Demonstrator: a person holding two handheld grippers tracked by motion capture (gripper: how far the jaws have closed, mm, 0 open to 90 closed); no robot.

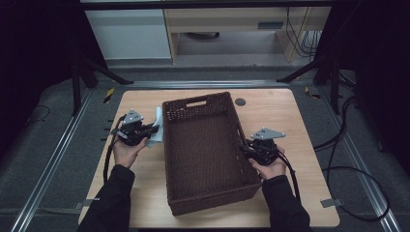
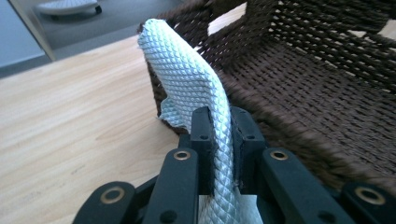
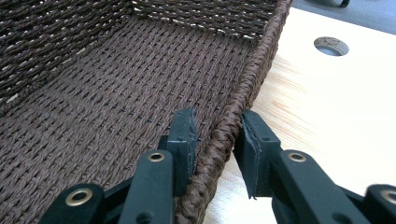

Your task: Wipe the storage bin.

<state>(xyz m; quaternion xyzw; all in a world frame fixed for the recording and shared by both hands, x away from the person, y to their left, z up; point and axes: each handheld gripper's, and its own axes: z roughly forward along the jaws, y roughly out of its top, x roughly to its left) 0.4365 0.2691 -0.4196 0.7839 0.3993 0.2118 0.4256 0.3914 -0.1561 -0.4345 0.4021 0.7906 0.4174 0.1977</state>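
Observation:
A dark brown woven basket stands empty in the middle of the wooden table. My left gripper is at its left wall, shut on a pale, diamond-textured cloth. In the left gripper view the cloth rises from between the jaws of that gripper and leans toward the basket's rim. My right gripper is at the basket's right wall. There the jaws of the right gripper straddle the braided rim, one inside the basket and one outside, closed against it.
A round cable hole sits in the tabletop just behind the basket's far right corner, also seen in the right gripper view. Bare wood lies to the left and right of the basket. Cables trail on the floor at the right.

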